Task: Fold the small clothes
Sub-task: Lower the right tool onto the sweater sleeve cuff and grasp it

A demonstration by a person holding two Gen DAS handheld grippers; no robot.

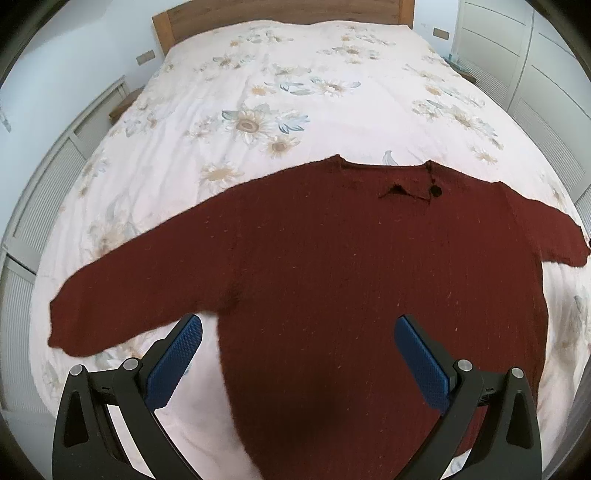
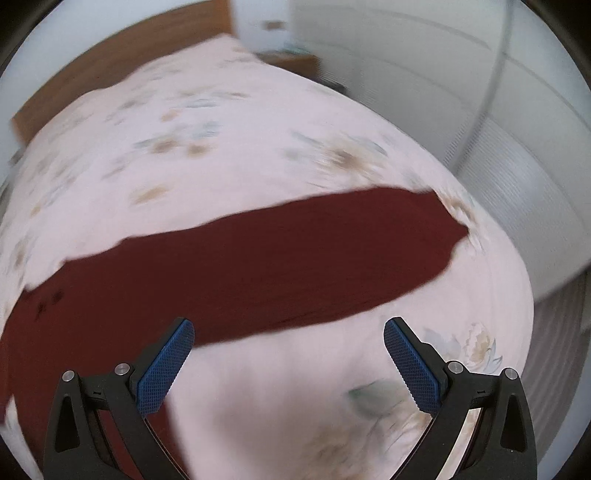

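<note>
A small dark red knitted sweater (image 1: pixel 325 266) lies flat on the bed with both sleeves spread out, collar toward the headboard. My left gripper (image 1: pixel 297 332) is open and empty, hovering above the sweater's lower left body, near the left armpit. In the blurred right wrist view, the sweater's right sleeve (image 2: pixel 295 258) stretches across the bed. My right gripper (image 2: pixel 288 336) is open and empty, above the bedcover just below that sleeve.
The bed has a pale floral cover (image 1: pixel 280 96) and a wooden headboard (image 1: pixel 280 18). White louvered wardrobe doors (image 1: pixel 535 74) stand to the right and a slatted panel (image 1: pixel 44 192) to the left. A small bedside table (image 2: pixel 295 61) stands by the headboard.
</note>
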